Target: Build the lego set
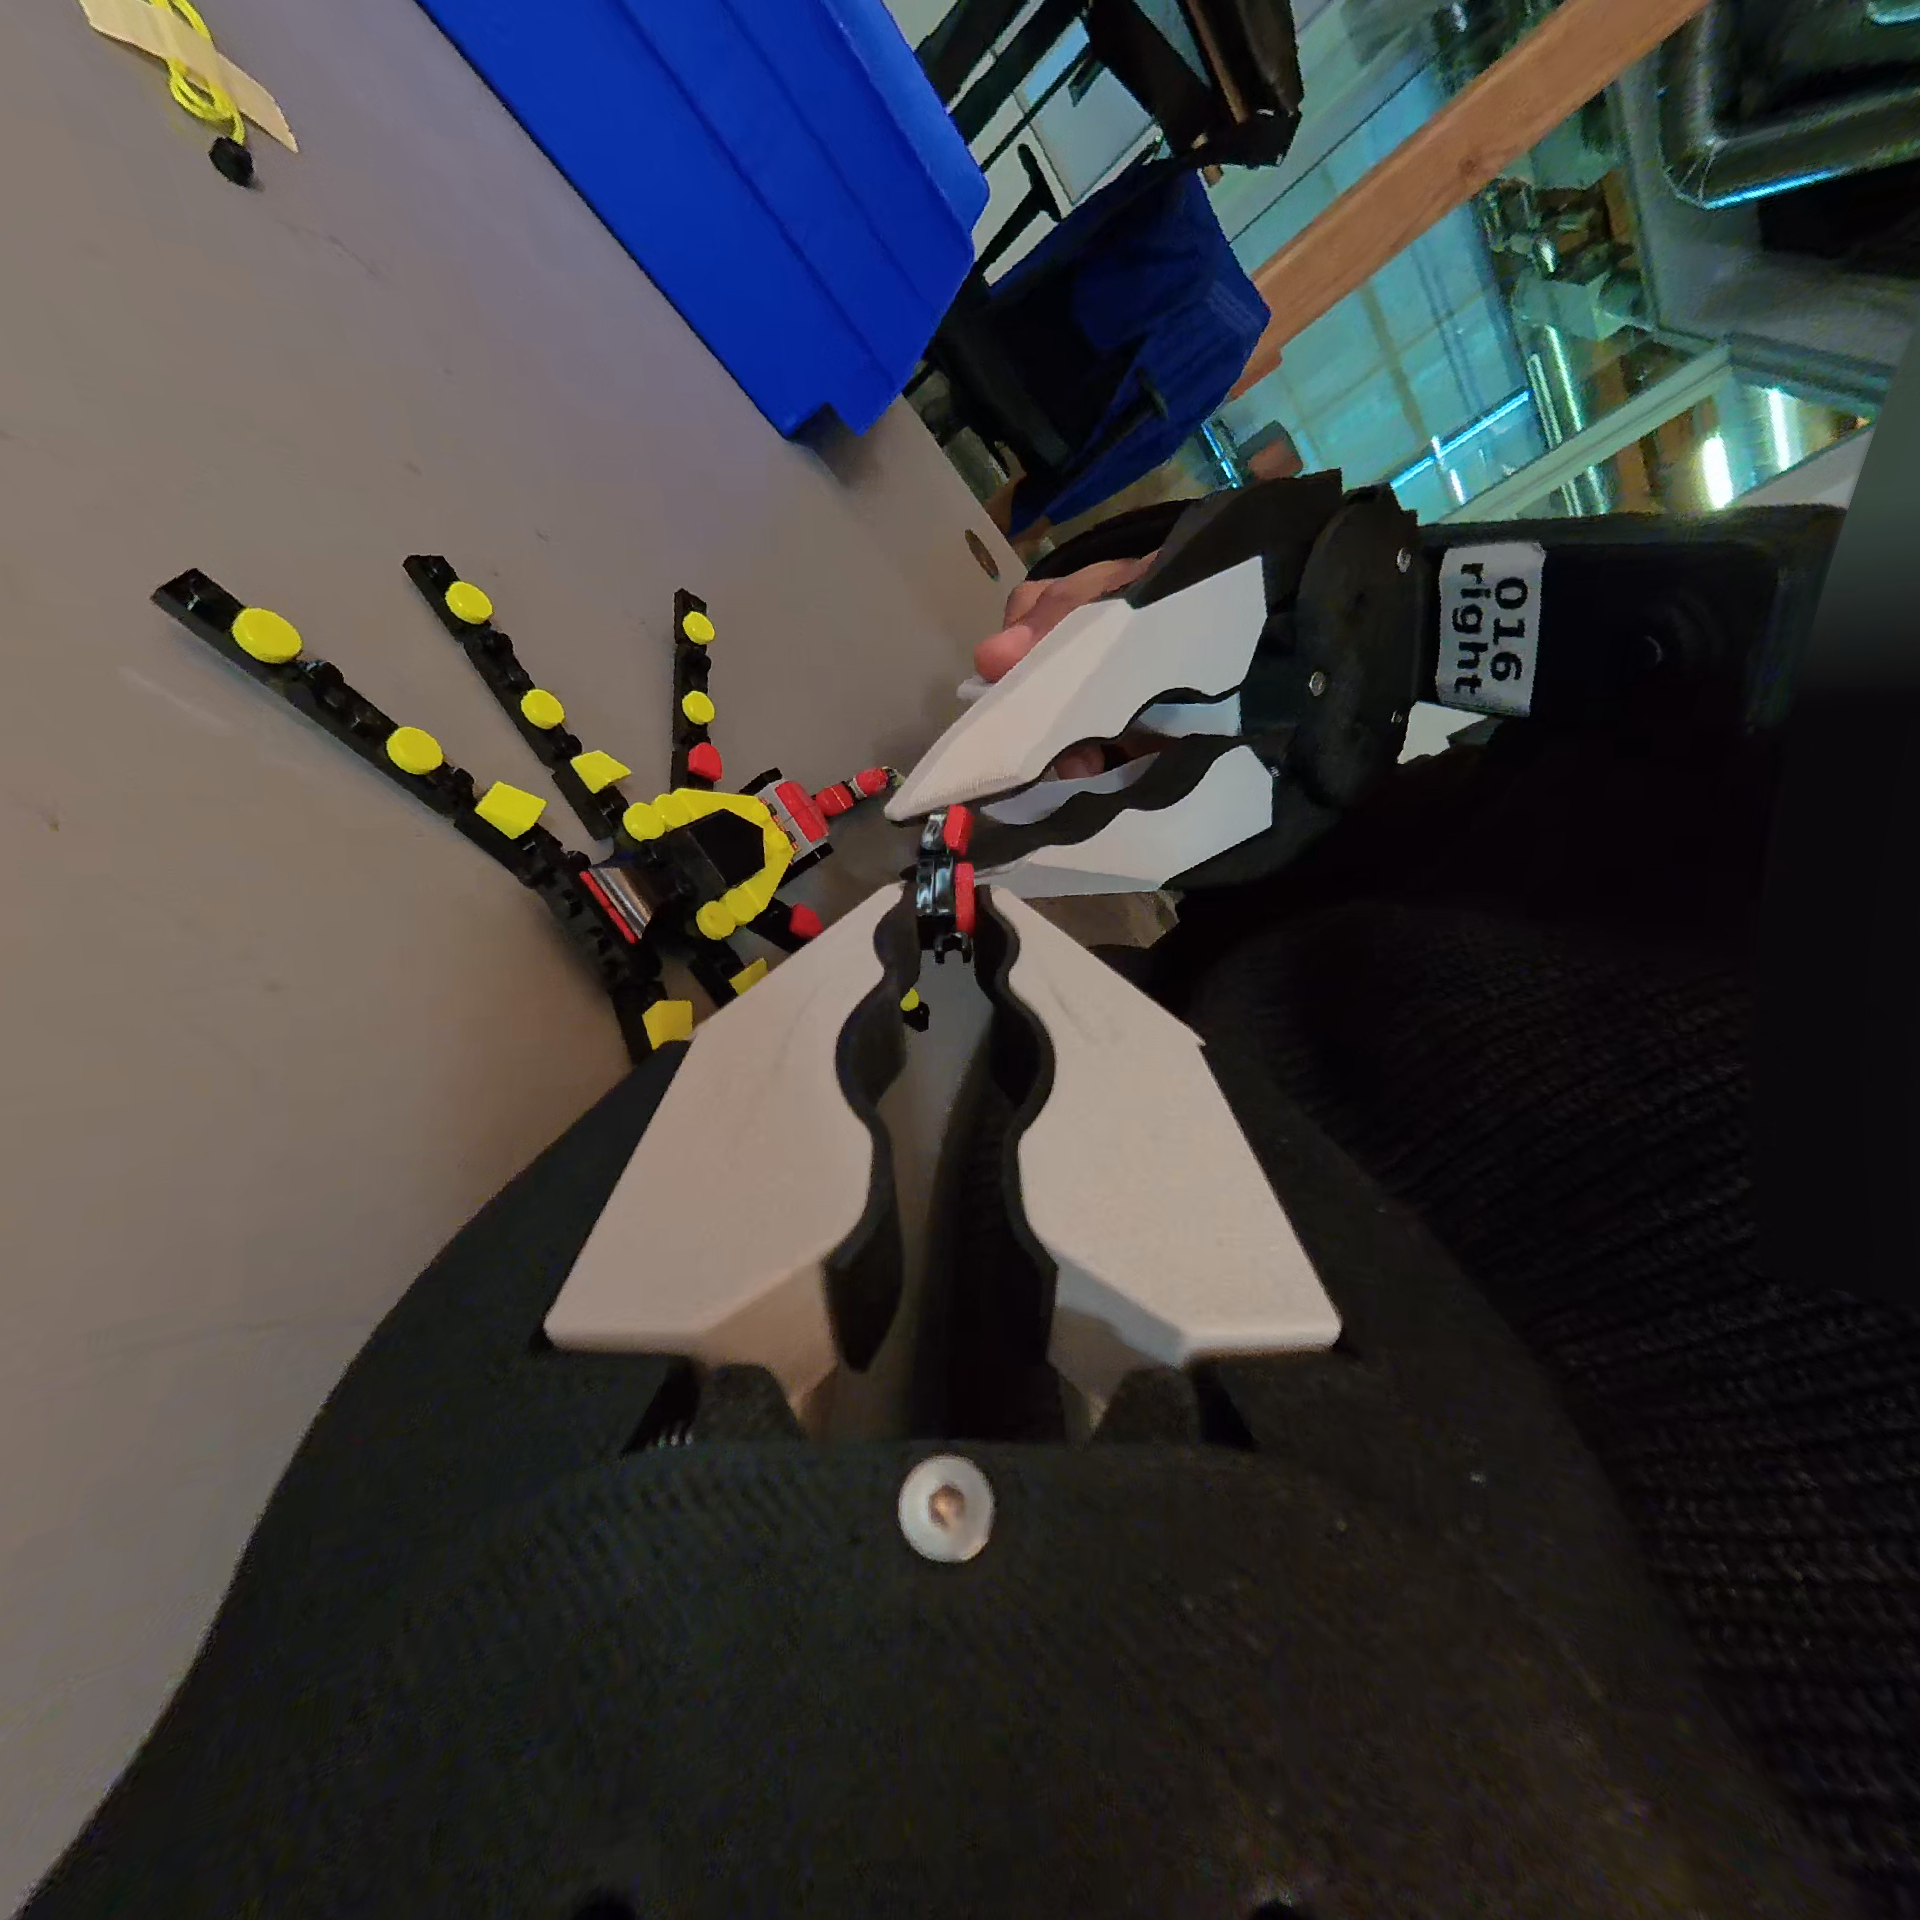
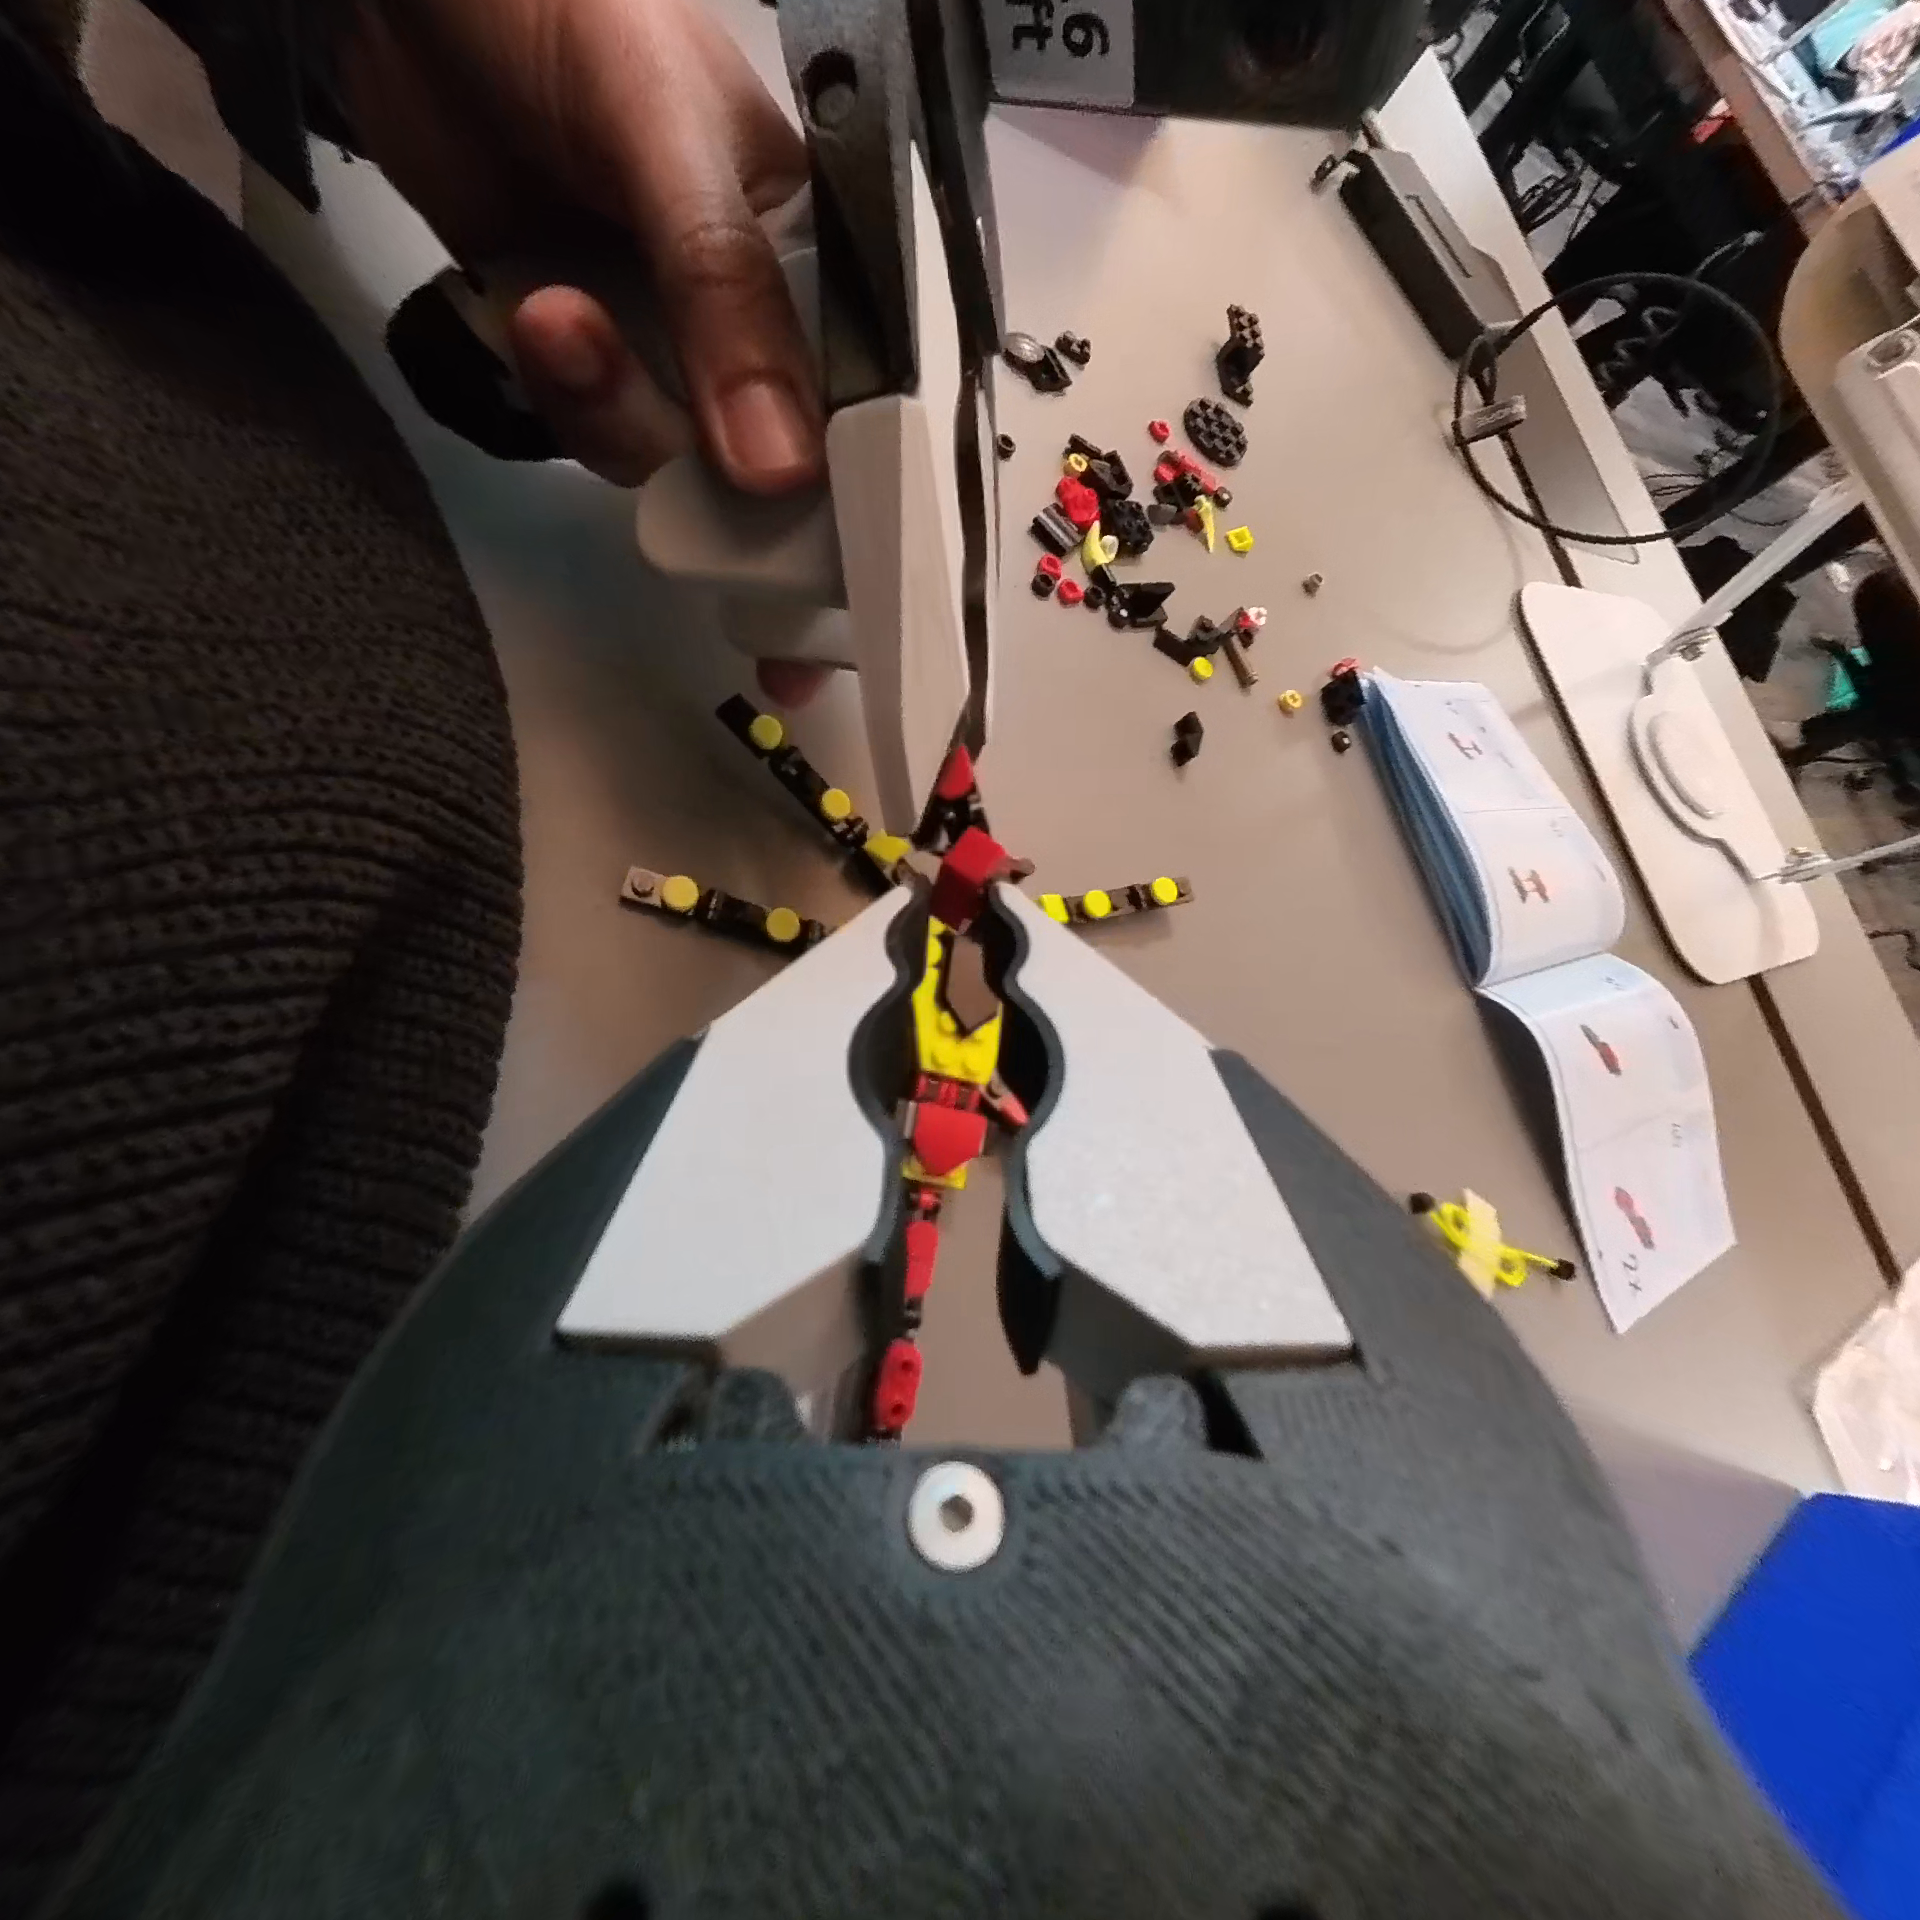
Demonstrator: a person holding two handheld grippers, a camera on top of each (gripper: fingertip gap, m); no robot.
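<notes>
Left wrist view: the left gripper (image 1: 943, 902) and right gripper (image 1: 940, 821) are each clamped on one end of a small red-and-black lego piece (image 1: 943, 878), held above the desk (image 1: 312, 395). Uneven squeezing could pop it loose. The winged lego model (image 1: 717, 852) lies at nine o'clock, a blue bin (image 1: 748, 197) at twelve.

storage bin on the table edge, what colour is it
Blue, clearest in the left wrist view.
</notes>
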